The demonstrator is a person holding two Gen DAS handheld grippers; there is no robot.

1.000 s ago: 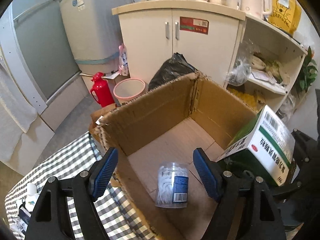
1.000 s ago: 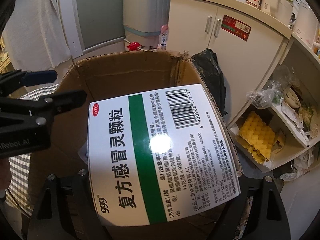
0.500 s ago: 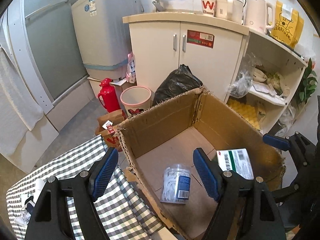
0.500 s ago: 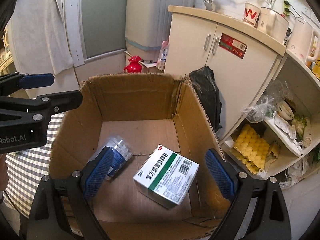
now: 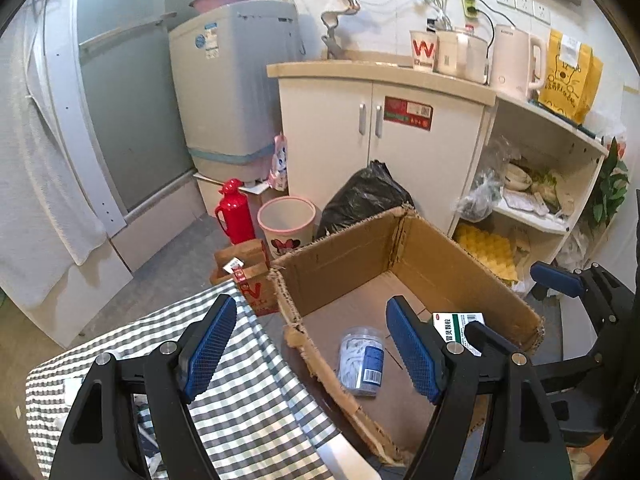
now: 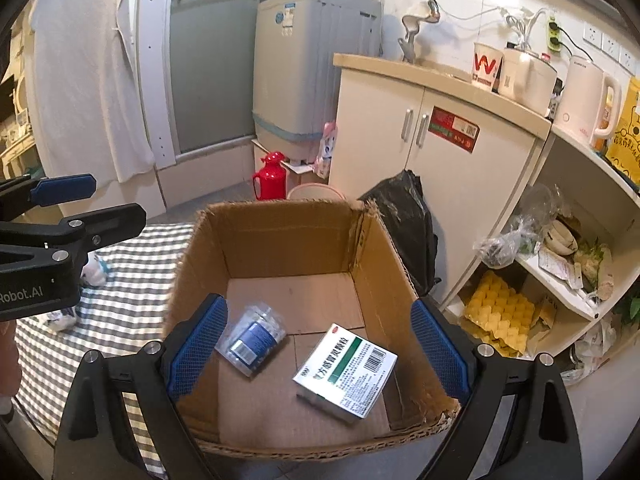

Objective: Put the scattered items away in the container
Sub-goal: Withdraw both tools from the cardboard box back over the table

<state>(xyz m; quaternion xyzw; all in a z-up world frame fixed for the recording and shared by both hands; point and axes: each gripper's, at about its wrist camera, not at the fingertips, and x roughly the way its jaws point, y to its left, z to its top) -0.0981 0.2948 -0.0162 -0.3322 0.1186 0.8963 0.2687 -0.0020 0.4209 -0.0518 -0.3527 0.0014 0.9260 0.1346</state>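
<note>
An open cardboard box (image 6: pixel 288 240) stands beside a table covered with a checked cloth (image 6: pixel 132 264). Two items lie on its floor: a white and green medicine box (image 6: pixel 346 370), and to its left a clear plastic jar (image 6: pixel 252 338) on its side. My right gripper (image 6: pixel 319 308) hangs open above the carton with nothing between its pads. My left gripper (image 5: pixel 311 312) is also open and empty, over the carton's (image 5: pixel 344 236) left wall and the cloth (image 5: pixel 248 400). From there the jar (image 5: pixel 360 360) and medicine box (image 5: pixel 458 322) show below. Small loose items (image 6: pixel 94 270) lie on the cloth.
Behind the carton on the floor are a black rubbish bag (image 5: pixel 360 200), a pink bin (image 5: pixel 286 224), a red thermos (image 5: pixel 234 214) and a small brown carton (image 5: pixel 244 268). A white cabinet (image 5: pixel 380 132), open shelves (image 5: pixel 532 200) and a washing machine (image 5: pixel 236 92) line the back.
My right gripper let go of the medicine box, which dropped onto the carton's floor. Both grippers have risen and pulled back, so more of the room shows.
</note>
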